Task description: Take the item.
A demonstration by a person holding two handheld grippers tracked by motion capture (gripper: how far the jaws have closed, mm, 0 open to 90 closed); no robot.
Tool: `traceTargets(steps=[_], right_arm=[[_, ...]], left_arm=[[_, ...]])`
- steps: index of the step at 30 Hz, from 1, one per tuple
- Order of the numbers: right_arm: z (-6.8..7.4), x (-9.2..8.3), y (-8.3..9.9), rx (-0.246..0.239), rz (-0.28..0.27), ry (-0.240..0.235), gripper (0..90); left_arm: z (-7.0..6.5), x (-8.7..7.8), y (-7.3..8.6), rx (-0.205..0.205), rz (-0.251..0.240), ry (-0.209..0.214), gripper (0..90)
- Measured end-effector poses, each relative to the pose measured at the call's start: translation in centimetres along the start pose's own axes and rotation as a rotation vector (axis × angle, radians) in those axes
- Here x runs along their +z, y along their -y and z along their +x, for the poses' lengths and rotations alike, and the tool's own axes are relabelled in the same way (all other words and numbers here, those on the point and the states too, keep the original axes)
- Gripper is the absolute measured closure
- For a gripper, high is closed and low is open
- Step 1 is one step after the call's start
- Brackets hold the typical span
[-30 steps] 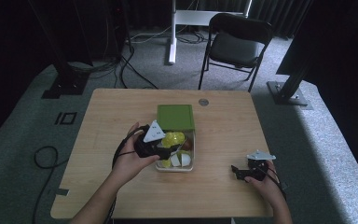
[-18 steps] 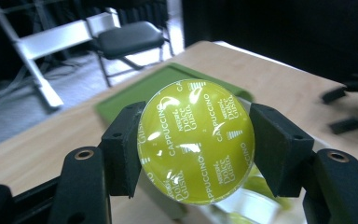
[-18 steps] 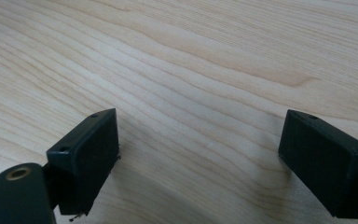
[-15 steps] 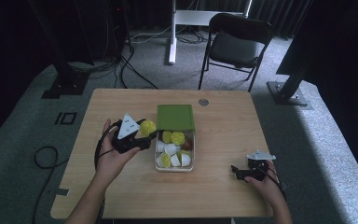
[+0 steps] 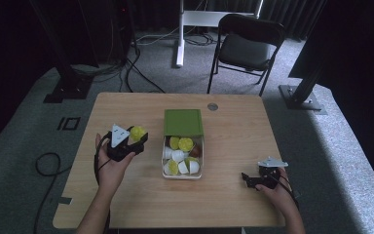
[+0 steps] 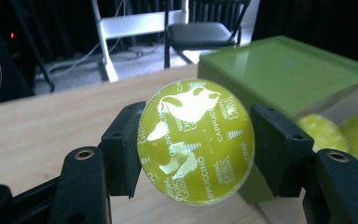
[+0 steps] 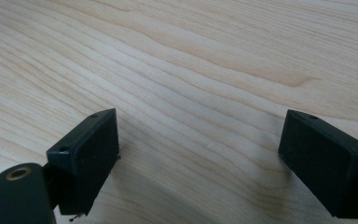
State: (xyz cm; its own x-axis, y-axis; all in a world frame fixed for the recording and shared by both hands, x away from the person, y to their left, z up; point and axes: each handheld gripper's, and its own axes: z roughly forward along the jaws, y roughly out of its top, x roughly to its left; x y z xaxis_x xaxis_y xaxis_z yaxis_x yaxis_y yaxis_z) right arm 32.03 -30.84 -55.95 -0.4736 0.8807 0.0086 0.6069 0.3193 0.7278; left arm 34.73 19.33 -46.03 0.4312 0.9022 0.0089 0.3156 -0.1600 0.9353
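1. A yellow-green coffee capsule [image 6: 196,140] sits clamped between the 2 black jaws of the left claw [image 5: 135,137], its foil lid facing the left gripper view, printed with white "Cappuccino" lettering.
2. In the high view the capsule [image 5: 137,132] is above the surface [image 5: 233,204], just to the 9 o'clock side of the clear box [image 5: 200,161] and apart from it.
3. The left claw is closed on the capsule, each pad pressing on 1 side of its rim; the left hand [image 5: 111,165] grips the tool from the 6 o'clock side.
4. The clear box lies mid-surface and holds several more capsules [image 5: 181,155], yellow-green and white, with 1 darker one among them.
5. Its green lid [image 5: 183,122] lies at the box's 12 o'clock end.
6. The right claw [image 5: 247,179] rests at about 4 o'clock from the box, well apart from it, its jaws wide apart with nothing between them, bare wood showing in the gap in the right gripper view.
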Motion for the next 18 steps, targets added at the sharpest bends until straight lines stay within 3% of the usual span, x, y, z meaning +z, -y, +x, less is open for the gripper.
traceTargets(steps=[3, 8, 9, 10, 14, 16, 18], right_arm=[[0.0, 0.0, 0.0, 0.0, 0.0, 0.0, 11.8], [0.0, 0.0, 0.0, 0.0, 0.0, 0.0, 11.8], [0.0, 0.0, 0.0, 0.0, 0.0, 0.0, 11.8], [0.0, 0.0, 0.0, 0.0, 0.0, 0.0, 11.8], [0.0, 0.0, 0.0, 0.0, 0.0, 0.0, 11.8], [0.0, 0.0, 0.0, 0.0, 0.0, 0.0, 11.8], [0.0, 0.0, 0.0, 0.0, 0.0, 0.0, 11.8]], left_arm=[[0.5, 0.9, 1.3, 0.014, 0.001, -0.048, 40.6], [1.0, 2.2, 3.2, -0.02, 0.02, -0.082, 40.7], [1.2, 2.9, 4.0, -0.032, 0.052, -0.085, 40.6], [1.4, 3.2, 4.3, -0.054, 0.058, -0.079, 40.6], [1.5, 3.6, 4.6, -0.052, 0.082, -0.08, 40.6], [1.7, 4.8, 5.2, -0.081, 0.121, -0.042, 40.7], [1.8, 5.3, 5.5, -0.077, 0.145, -0.034, 40.7]])
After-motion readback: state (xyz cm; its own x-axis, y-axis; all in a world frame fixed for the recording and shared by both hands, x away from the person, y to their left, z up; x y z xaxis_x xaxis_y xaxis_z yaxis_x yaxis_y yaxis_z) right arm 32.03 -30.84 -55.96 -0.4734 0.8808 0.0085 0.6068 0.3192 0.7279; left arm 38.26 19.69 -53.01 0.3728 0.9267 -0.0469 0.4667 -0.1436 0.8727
